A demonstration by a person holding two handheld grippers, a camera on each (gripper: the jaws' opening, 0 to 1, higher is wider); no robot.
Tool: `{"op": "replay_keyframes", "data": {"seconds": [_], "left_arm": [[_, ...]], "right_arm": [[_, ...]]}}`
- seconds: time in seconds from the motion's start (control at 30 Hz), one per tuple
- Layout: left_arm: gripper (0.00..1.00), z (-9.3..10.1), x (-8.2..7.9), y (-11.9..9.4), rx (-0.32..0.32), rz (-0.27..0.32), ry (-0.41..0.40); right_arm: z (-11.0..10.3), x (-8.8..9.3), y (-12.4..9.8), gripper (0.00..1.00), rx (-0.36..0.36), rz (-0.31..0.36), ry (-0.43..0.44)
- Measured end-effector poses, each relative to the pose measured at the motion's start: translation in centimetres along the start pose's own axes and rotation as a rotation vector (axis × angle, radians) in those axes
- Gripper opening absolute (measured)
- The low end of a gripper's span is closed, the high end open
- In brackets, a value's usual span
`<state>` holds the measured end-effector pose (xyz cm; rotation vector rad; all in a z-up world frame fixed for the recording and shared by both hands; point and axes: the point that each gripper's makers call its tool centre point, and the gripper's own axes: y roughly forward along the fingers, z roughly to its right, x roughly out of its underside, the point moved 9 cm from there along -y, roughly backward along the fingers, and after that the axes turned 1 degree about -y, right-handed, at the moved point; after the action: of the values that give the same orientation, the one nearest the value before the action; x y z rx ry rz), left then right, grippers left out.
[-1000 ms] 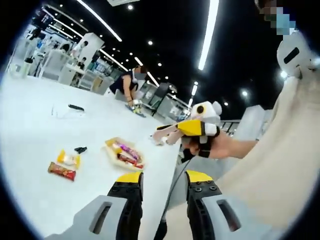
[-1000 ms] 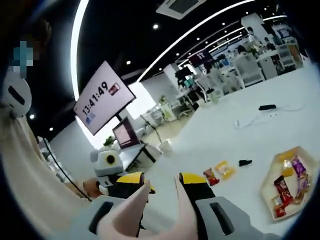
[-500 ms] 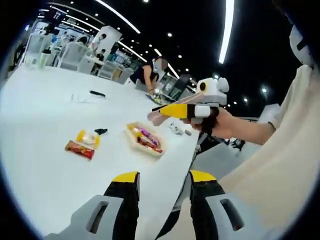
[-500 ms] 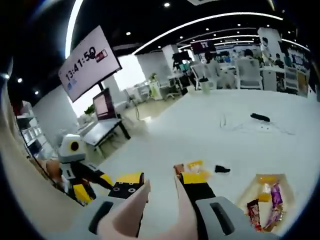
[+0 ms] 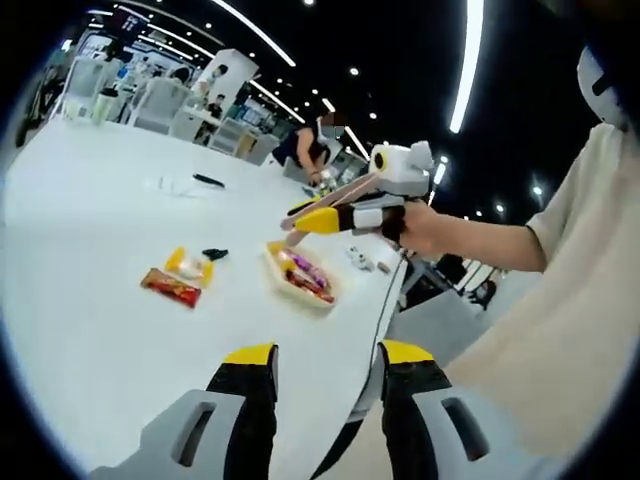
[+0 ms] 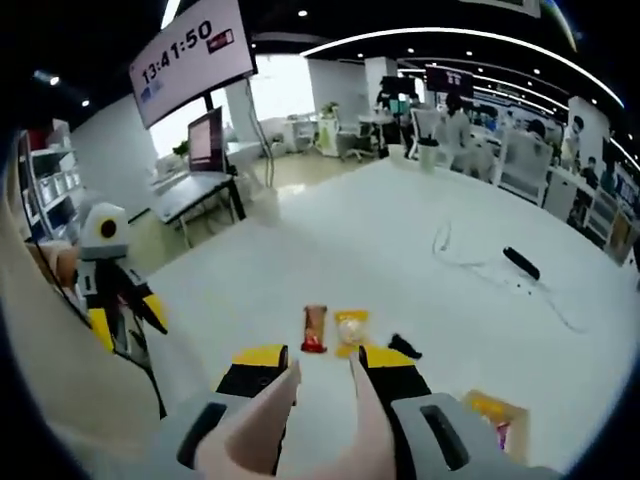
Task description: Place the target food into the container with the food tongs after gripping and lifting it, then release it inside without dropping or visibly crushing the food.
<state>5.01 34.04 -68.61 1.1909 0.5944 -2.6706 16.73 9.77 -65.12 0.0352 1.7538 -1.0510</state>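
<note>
Approach step. Right gripper (image 5: pixel 300 216) clamps tongs (image 6: pixel 315 420); tong tips narrow, empty, above table (image 5: pixel 90 340). Snack bar (image 6: pixel 314 328) and yellow packet (image 6: pixel 350 327) beside tray (image 5: pixel 300 290). Left gripper (image 5: pixel 325 360) parted, idle. Next: lower, straddle one item.

Both gripper views look down from above the white table (image 5: pixel 90 330), sharing its red snack bar (image 6: pixel 314 328).

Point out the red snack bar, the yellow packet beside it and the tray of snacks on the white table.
red snack bar (image 5: pixel 171 287), left gripper view, middle of the wrapper.
yellow packet (image 5: pixel 188 264), left gripper view, centre of the pack.
tray of snacks (image 5: pixel 283 283), left gripper view, near rim of the tray.
</note>
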Motion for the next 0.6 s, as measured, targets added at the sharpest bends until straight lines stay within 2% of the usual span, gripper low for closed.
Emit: {"op": "replay_keyframes", "data": {"seconds": [0.2, 0.6], "left_arm": [[0.4, -0.1, 0.6, 0.2, -0.011, -0.013, -0.019], [0.41, 0.0, 1.6, 0.3, -0.022, 0.016, -0.064]], "right_arm": [[1.4, 0.4, 1.4, 0.28, -0.019, -0.044, -0.03], [0.4, 0.2, 6.2, 0.28, -0.071, -0.067, -0.035]]}}
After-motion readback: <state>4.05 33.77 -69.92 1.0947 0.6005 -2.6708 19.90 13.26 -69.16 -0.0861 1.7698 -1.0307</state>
